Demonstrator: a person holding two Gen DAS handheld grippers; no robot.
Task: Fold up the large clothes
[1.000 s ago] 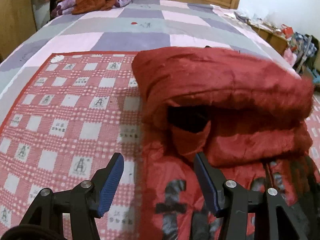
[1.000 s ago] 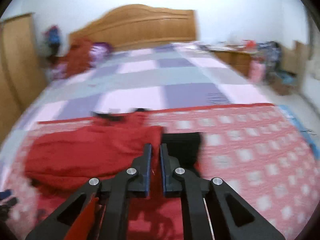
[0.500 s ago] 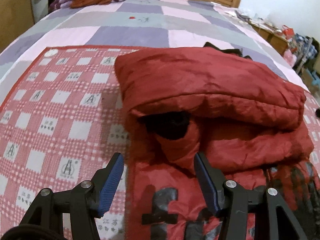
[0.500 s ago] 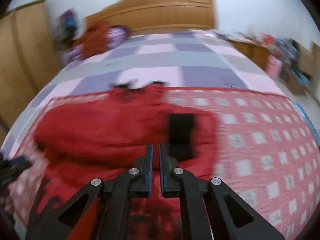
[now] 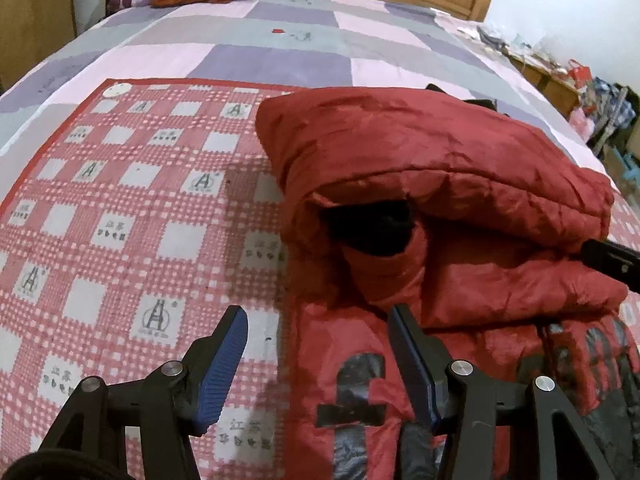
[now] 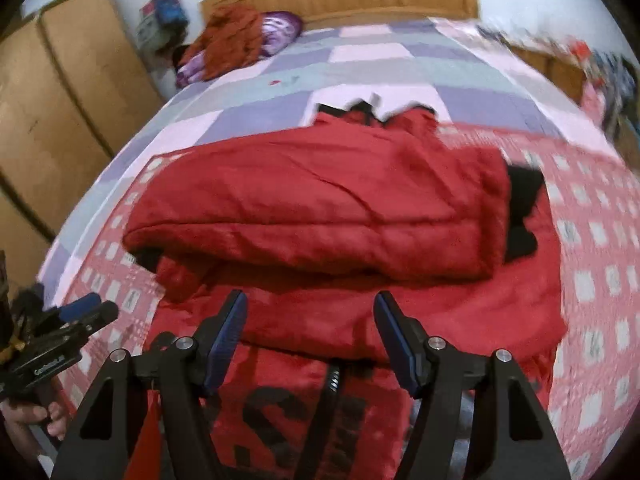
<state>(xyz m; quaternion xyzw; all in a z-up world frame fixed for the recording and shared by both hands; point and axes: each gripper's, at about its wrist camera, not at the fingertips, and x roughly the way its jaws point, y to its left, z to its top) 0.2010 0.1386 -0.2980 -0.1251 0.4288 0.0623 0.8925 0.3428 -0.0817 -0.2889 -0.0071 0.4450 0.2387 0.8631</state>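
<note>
The big red coat (image 5: 420, 160) lies on the pink checked blanket (image 5: 120, 208) on the bed (image 5: 280, 52), with its top part folded down over its bottom part. The left claw (image 5: 318, 364) is spread wide and holds nothing; it hangs over the coat's left edge, where the red cloth meets the blanket. The right claw (image 6: 308, 344) has just been opening, and now it is spread too, with nothing between its blue pads (image 6: 226, 340). It hangs over the near part of the coat, at about 6 o'clock from the fold. The coat is puffy, soft and a bit shiny, so it may spring back and the fold may pop open now that nothing pinches it. The thick roll at 12 o'clock could slide off, because the smooth cloth slips on itself. A black lining (image 5: 372, 228) peeks out under the fold, and it could bunch up more if the next fold is pulled unevenly. Dark letters (image 6: 288, 420) show on the near part; this picture is blurry, so I cannot read them well.
</note>
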